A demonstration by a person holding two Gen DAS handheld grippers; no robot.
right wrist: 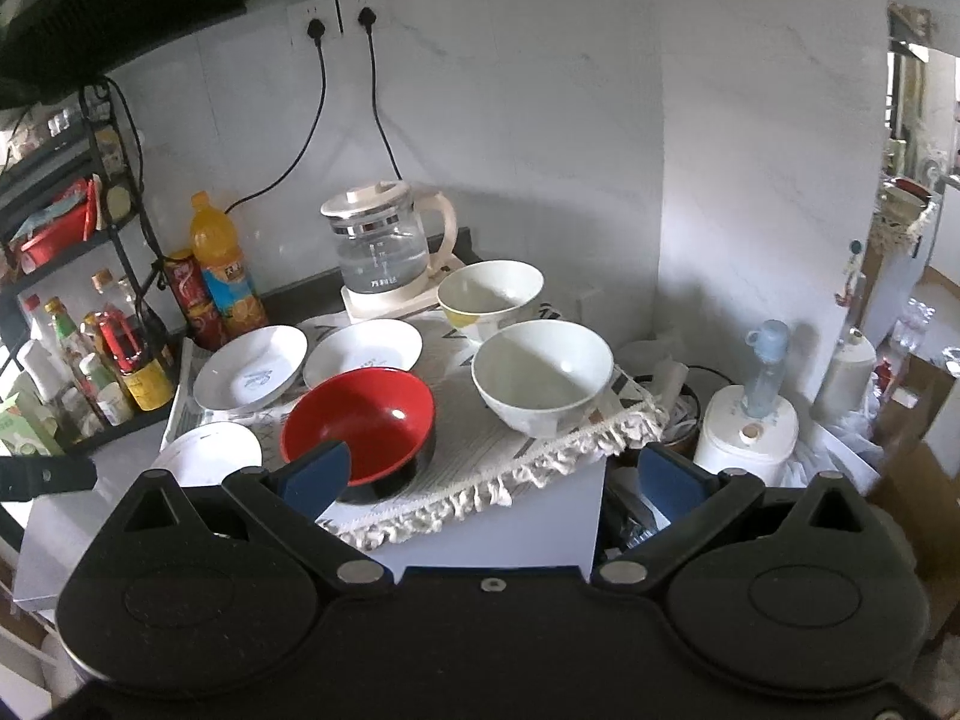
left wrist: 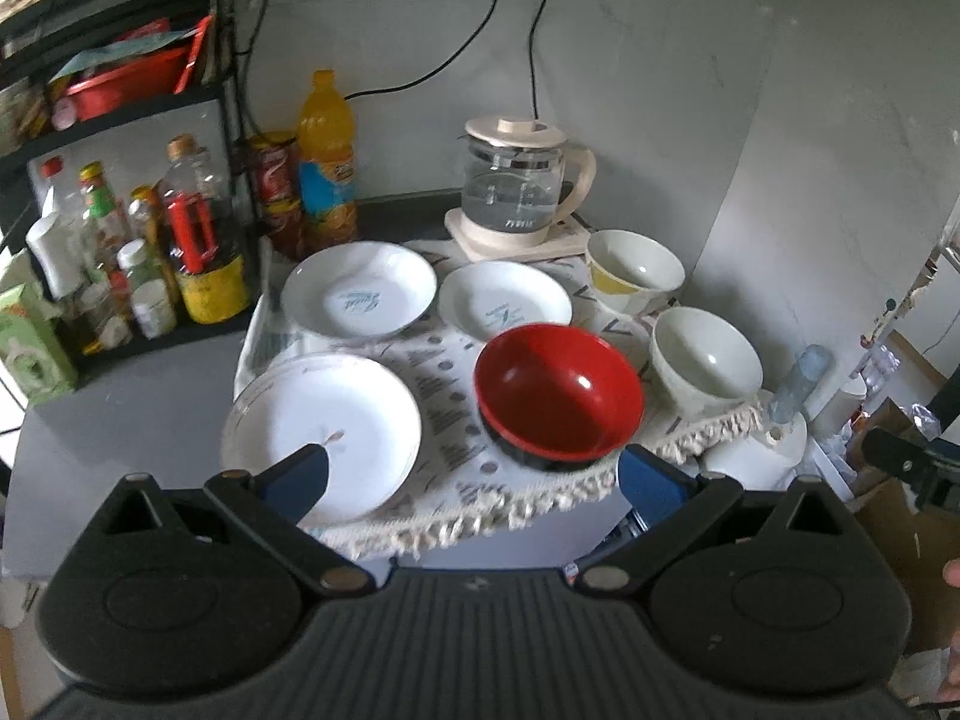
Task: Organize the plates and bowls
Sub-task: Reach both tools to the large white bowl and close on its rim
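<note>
Your left gripper (left wrist: 474, 483) and right gripper (right wrist: 492, 477) both hang spread and empty. The red bowl (left wrist: 558, 399) sits on the cloth's (left wrist: 456, 420) near edge, straight ahead of the left gripper, the nearer one; round, no long axis.

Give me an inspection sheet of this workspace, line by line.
Surface: fringed cloth over a white counter.
Job's things: red bowl, two white bowls, yellow-patterned bowl, two printed plates, stacked plates.
Clutter: glass kettle, juice bottle, condiment rack.
Grippers: left tool and right tool open, empty.
Cables: two black cables plugged into wall sockets.
Surroundings: white appliance to the right.
</note>
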